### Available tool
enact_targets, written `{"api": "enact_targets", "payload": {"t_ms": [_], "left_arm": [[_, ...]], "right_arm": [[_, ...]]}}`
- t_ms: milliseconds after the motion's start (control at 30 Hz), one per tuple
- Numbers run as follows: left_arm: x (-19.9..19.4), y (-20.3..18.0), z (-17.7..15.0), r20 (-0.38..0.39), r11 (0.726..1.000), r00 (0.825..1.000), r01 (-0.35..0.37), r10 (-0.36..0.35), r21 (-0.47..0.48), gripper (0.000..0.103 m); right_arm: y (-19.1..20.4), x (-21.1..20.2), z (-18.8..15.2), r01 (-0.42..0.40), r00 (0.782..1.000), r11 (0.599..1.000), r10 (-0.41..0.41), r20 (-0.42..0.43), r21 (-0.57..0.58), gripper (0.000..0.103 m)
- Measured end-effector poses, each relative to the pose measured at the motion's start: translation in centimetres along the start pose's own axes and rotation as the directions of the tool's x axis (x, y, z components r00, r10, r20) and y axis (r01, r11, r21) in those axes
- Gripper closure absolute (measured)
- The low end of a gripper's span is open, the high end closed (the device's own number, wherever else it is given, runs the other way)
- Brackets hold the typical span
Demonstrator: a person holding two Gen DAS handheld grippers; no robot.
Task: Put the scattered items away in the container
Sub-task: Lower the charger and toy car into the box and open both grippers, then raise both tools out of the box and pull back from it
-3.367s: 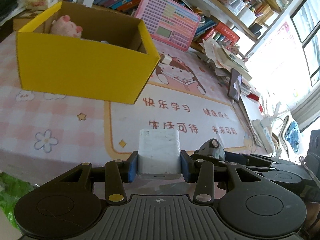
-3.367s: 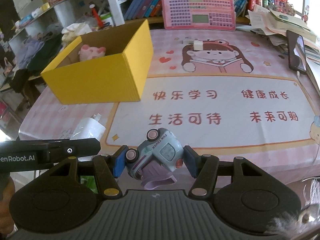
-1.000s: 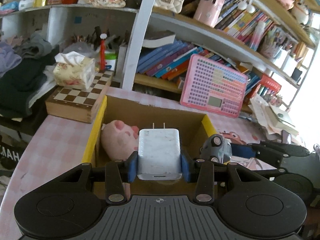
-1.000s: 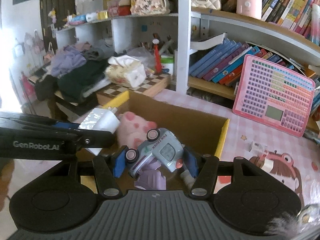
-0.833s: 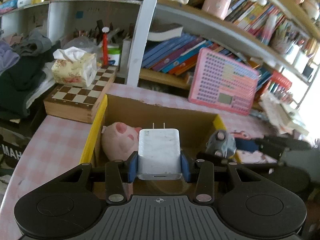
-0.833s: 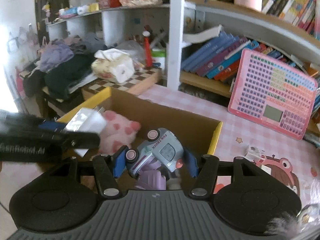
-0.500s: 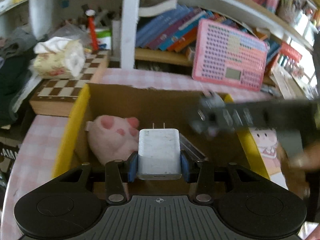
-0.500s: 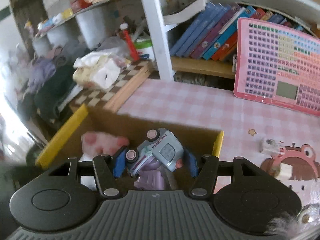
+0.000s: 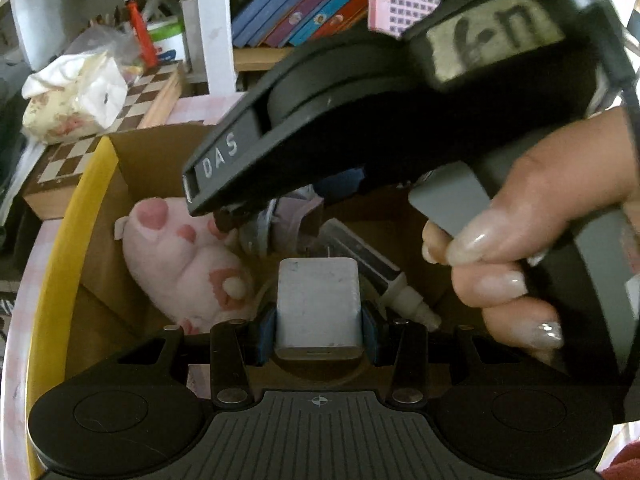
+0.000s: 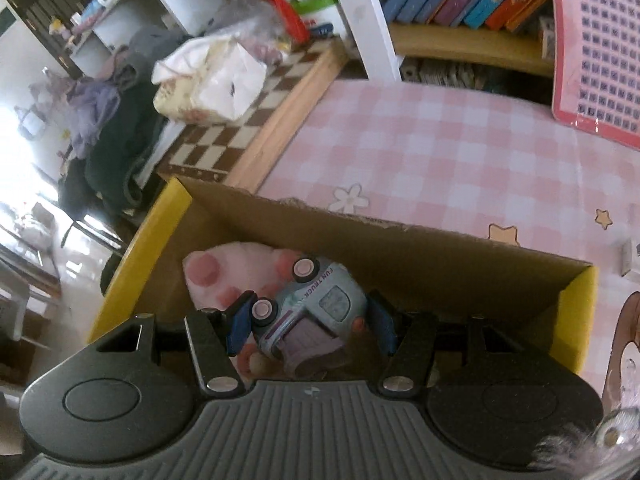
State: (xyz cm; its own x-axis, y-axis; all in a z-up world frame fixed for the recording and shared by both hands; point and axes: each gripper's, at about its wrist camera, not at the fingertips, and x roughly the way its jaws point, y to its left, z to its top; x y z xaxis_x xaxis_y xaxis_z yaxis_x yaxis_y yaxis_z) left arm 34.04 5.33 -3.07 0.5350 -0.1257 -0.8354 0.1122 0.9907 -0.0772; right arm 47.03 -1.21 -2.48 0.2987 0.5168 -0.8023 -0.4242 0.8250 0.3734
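My left gripper [image 9: 318, 330] is shut on a white plug charger [image 9: 319, 308] and holds it inside the yellow cardboard box [image 9: 70, 220], above its floor. A pink plush pig [image 9: 180, 264] and a marker pen [image 9: 376, 272] lie in the box. My right gripper [image 10: 312, 322] holds a pale blue toy truck [image 10: 316, 312] over the same box [image 10: 576, 320], above the pig [image 10: 224, 272]. Its blue pads look slightly apart from the truck. In the left wrist view the right gripper's body [image 9: 360, 120] and the hand on it fill the upper right.
A chessboard [image 10: 248, 120] with a tissue pack [image 10: 208, 84] sits behind the box on the left. A pink keypad toy [image 10: 592, 52] leans against the bookshelf at the back right. The pink checked tablecloth [image 10: 440, 152] lies behind the box.
Both grippers have moved from the table front up over the box and down into it. The right gripper has crossed in front of the left camera. The right jaws appear a little wider.
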Motion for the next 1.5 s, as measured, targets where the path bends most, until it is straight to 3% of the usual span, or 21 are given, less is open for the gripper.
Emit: {"api": "enact_targets", "payload": {"t_ms": [167,300,500,900,1233,1500], "left_arm": [[-0.2,-0.2,-0.2,0.0,1.0,1.0,0.002,-0.002,-0.001,0.06],[-0.6,-0.1,-0.3,0.012,1.0,1.0,0.015,-0.015,-0.012,0.053],[-2.4,-0.1,-0.3,0.083,1.0,0.996,0.008,-0.009,0.005,0.045],[-7.5,-0.4,-2.6,0.211,0.999,0.977,0.011,-0.018,0.032,0.037],[-12.7,0.3,-7.2,0.283,1.0,0.959,0.02,-0.025,0.02,0.032],[-15.3,0.3,-11.2,0.298,0.999,0.954,0.033,-0.039,0.024,0.029]], "right_arm": [[-1.0,0.4,-0.1,0.004,1.0,0.999,-0.003,-0.012,0.043,0.044],[-1.4,-0.5,-0.2,-0.013,1.0,0.997,0.011,0.024,0.078,0.035],[-1.0,-3.1,-0.5,-0.027,0.996,0.995,0.019,0.087,0.092,0.033],[2.8,-9.2,-3.1,-0.049,0.973,0.998,0.039,0.227,0.039,0.03],[6.3,-13.2,-8.0,-0.047,0.956,0.998,0.035,0.291,0.034,0.029],[7.5,-15.9,-13.5,-0.002,0.948,0.998,-0.016,0.318,0.057,0.029]]}}
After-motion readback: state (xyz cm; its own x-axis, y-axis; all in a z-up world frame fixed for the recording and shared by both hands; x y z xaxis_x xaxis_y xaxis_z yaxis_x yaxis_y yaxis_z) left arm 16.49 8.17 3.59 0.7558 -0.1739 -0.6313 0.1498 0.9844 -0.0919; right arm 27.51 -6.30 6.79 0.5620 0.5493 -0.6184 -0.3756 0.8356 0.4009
